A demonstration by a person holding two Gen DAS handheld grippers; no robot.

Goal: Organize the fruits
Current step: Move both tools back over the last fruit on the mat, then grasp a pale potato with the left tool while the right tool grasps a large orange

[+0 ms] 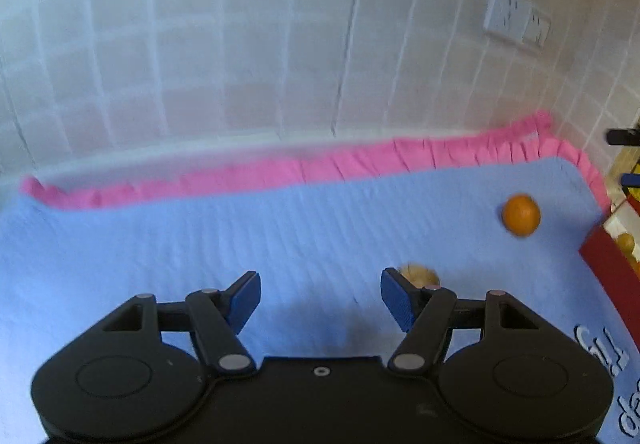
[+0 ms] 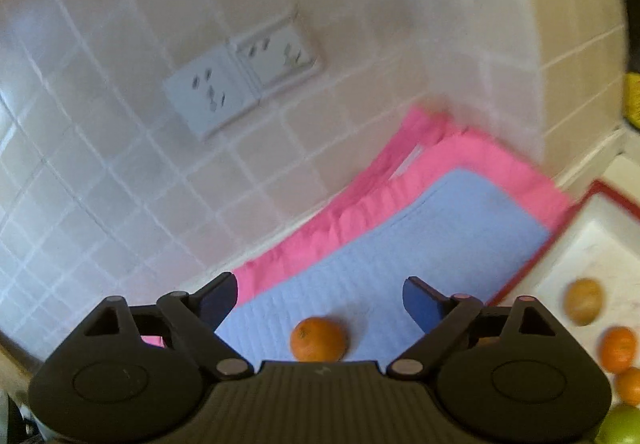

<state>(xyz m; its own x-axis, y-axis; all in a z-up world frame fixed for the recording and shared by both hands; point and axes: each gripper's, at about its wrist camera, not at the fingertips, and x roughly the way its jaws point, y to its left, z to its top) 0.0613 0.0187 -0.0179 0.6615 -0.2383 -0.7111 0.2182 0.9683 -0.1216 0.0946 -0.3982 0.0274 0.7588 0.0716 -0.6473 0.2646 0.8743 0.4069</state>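
Jaws of the left gripper [image 1: 320, 298] stand wide apart with nothing between them, poised over a blue mat [image 1: 280, 236]. Just behind its right finger a pale, yellowish fruit [image 1: 418, 274] peeks out on the mat, partly hidden by the pad. Farther ahead and to the right lies an orange [image 1: 521, 214], well apart from the fingers. Beyond the mat's far edge runs a pink cloth [image 1: 240, 173] against the tiled wall [image 1: 240, 43].

Released as well, the right gripper [image 2: 320, 302] hangs over the same blue mat [image 2: 400, 244], its blue pads gripping nothing. An orange [image 2: 318, 338] sits on the mat between the fingers, close to the gripper's body and touching neither pad. Off to the right, a red-rimmed white tray [image 2: 600, 236] holds a brownish fruit [image 2: 584, 301], two oranges [image 2: 618, 348] and, at the lower edge, a green fruit [image 2: 622, 426]
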